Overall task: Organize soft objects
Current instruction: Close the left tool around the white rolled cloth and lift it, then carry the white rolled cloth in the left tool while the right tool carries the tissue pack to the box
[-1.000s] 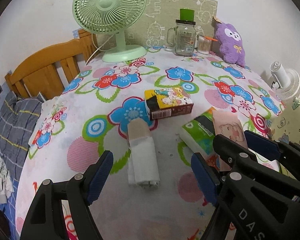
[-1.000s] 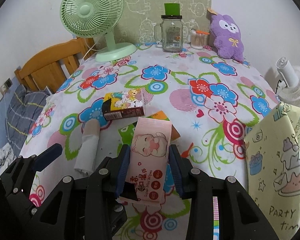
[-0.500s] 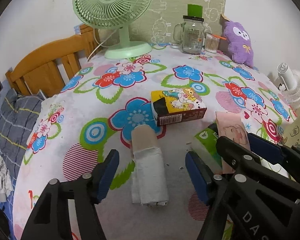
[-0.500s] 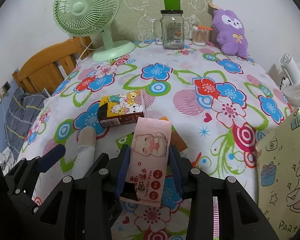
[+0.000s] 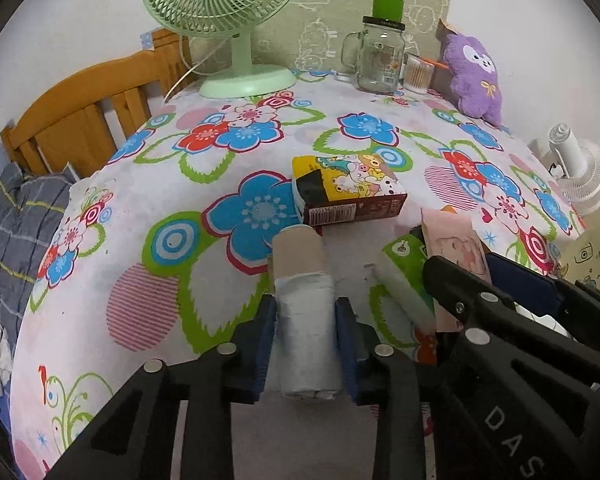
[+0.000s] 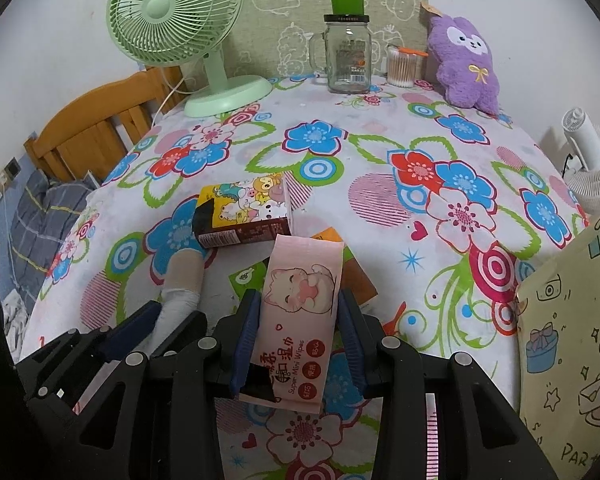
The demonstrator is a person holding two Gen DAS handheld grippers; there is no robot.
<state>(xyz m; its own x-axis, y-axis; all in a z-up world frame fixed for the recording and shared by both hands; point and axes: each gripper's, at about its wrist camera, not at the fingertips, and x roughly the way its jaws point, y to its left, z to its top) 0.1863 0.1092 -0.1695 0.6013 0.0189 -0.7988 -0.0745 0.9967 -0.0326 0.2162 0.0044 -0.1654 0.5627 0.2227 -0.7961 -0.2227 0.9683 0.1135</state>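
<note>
The pink wipes pack (image 6: 300, 320) in my right gripper (image 6: 298, 338) reads "Super Mini Wipes" under a cartoon cat, with other characters I cannot make out; it is a soft, flat plastic pouch, and the blue pads press on both its long edges. My left gripper (image 5: 306, 340) has just been closing, and its pads now squeeze a roll (image 5: 306, 312) lying on the table: white crinkly film wound on a bare cardboard tube that sticks out at the far end. Just beyond the roll lies a small tissue pack (image 5: 348, 190), a glossy rectangular block printed with cartoon animals, a barcode on its dark side; its text is too small for me to read. A green pack (image 5: 404, 272) lies beneath the wipes, beside the roll. The tablecloth (image 6: 380, 152) is smooth and printed with bright flowers. At the far edge stand a pale green plastic fan (image 6: 180, 32), a glass jar mug (image 6: 348, 60) with a green lid and a fuzzy purple plush toy (image 6: 462, 64). At my right a yellow bag (image 6: 568, 340) shows "PAR".
</note>
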